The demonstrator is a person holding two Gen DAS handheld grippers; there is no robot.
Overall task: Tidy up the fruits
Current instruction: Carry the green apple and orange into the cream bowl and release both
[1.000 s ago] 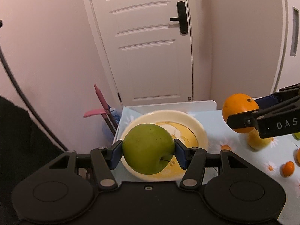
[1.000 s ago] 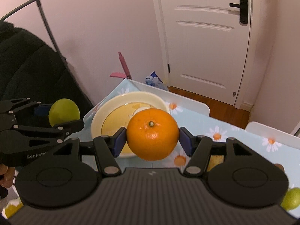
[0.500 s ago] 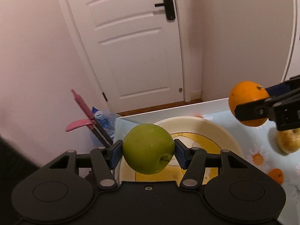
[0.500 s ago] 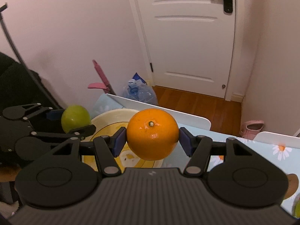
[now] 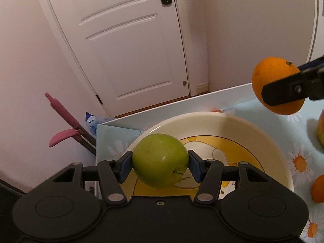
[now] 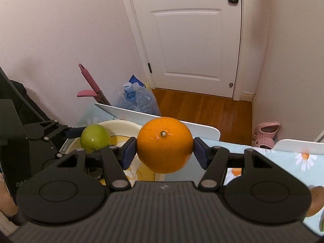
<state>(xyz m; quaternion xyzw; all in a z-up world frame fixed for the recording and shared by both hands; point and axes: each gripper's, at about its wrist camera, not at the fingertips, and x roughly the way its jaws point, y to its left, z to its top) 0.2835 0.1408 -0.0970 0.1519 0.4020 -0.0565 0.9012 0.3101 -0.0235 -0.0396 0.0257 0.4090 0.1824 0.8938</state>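
Note:
My left gripper (image 5: 160, 162) is shut on a green apple (image 5: 161, 160), held just above the near left part of a cream plate (image 5: 263, 139) with a yellow picture. In the right wrist view the same apple (image 6: 95, 135) hangs over that plate (image 6: 125, 126) at the left. My right gripper (image 6: 164, 149) is shut on a large orange (image 6: 164, 144), above the plate's right edge. From the left wrist view this orange (image 5: 277, 85) floats at the upper right, beyond the plate's far rim.
The table (image 5: 299, 162) has a light blue daisy cloth and a white far edge. A small orange fruit (image 5: 318, 188) and a yellowish fruit (image 5: 321, 131) lie right of the plate. On the floor beyond are a water bottle (image 6: 137, 99), a pink-handled tool (image 5: 62, 113) and pink slippers (image 6: 265, 133).
Both grippers have moved toward the far left corner of the table and sunk lower, still holding their fruit. The plate now looks larger and closer under the apple.

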